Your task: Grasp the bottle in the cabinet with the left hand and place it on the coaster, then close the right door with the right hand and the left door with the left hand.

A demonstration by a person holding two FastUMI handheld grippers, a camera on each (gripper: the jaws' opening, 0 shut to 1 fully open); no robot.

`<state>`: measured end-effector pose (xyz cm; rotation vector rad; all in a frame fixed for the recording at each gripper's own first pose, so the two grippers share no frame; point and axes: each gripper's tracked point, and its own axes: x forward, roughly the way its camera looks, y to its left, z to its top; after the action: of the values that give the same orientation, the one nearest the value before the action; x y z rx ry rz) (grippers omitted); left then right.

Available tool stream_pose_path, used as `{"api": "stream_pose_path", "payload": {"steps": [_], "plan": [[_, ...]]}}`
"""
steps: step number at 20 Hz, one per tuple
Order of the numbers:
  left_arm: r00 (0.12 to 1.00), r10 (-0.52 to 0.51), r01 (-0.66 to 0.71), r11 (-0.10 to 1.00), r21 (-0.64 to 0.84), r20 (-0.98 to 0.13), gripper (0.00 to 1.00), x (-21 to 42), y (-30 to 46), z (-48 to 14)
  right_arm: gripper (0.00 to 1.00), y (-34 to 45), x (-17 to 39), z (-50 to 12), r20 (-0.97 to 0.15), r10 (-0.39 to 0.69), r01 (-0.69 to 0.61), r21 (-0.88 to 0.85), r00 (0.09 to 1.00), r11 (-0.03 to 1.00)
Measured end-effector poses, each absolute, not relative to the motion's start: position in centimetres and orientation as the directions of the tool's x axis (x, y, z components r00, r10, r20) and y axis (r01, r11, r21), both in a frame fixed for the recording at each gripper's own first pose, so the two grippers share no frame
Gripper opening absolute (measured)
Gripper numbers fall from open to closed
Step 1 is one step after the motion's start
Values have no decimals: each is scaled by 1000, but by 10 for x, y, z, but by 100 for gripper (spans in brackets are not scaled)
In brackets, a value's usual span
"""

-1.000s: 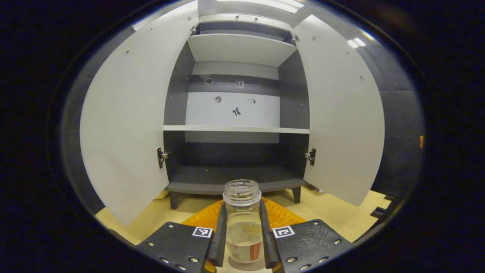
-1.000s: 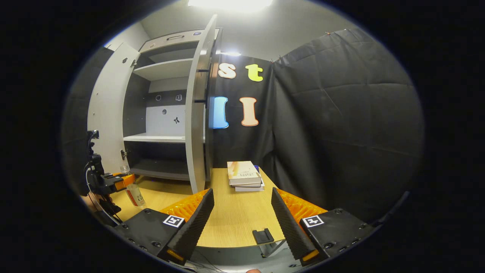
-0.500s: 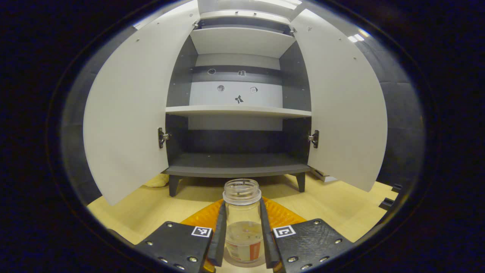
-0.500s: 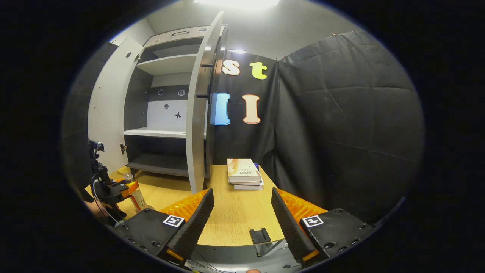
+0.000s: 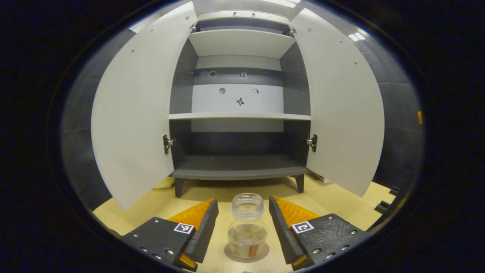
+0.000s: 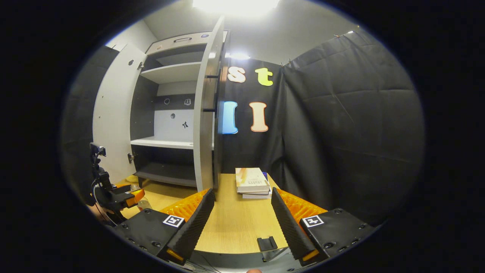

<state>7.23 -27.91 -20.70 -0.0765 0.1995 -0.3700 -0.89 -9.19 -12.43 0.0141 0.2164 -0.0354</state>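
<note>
Bottle: the clear bottle [image 5: 247,226] stands upright on the round grey coaster [image 5: 246,253], uncapped, a little liquid in the bottom and a label low on its side.
Left gripper: the left gripper [image 5: 243,227] sits around the bottle with its jaws spread wide; a clear gap shows on each side, neither finger touching the glass. In the right gripper view it appears low at the left edge [image 6: 117,197], the bottle mostly hidden behind it.
Right gripper: the right gripper [image 6: 242,220] hovers over the near edge of the table, jaws wide apart and holding nothing.
Cabinet: the grey cabinet [image 5: 239,125] stands on short legs just beyond the bottle, its shelves bare.
Left door: the left door [image 5: 132,113] is swung fully open.
Right door: the right door [image 5: 341,106] is open too; in the right gripper view it [image 6: 206,113] is seen nearly edge-on.
Table: a light wooden table [image 6: 235,223] carries everything.
Books: a small stack of books [image 6: 252,182] lies near the black cloth wall, right of the open right door.
</note>
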Motion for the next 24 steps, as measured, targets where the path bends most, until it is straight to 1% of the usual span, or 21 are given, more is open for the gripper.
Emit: {"api": "stream_pose_path", "payload": {"steps": [3, 5, 9, 11, 13, 17, 20, 24], "plan": [[912, -375, 359, 925, -122, -164, 79, 56, -276, -174, 96, -90, 4, -102, -169, -12, 15, 22, 986, 1000], [921, -359, 343, 931, -125, -152, 79, 47, -267, -152, 97, -95, 15, -90, -147, -11, 13, 16, 989, 1000], [945, -301, 285, 951, -122, -132, 77, 34, -234, -111, 97, -98, 36, -60, -108, 13, -10, 26, 994, 1000], [953, -268, 257, 961, -99, -137, 77, 32, -214, -95, 96, -102, 47, -49, -96, 19, -17, 28, 995, 999], [964, -227, 217, 973, -78, -139, 77, 30, -191, -78, 97, -101, 54, -38, -92, 43, -39, 43, 995, 998], [980, -153, 144, 986, -82, -125, 77, 24, -153, -44, 97, -101, 72, -14, -73, 64, -61, 43, 995, 997], [987, -125, 120, 991, -60, -97, 77, 21, -126, -23, 97, -105, 91, 0, -53, 43, -42, 30, 998, 999], [994, -81, 78, 996, -38, -77, 78, 20, -88, -10, 97, -108, 115, 11, -69, -9, 13, 46, 998, 999]]}}
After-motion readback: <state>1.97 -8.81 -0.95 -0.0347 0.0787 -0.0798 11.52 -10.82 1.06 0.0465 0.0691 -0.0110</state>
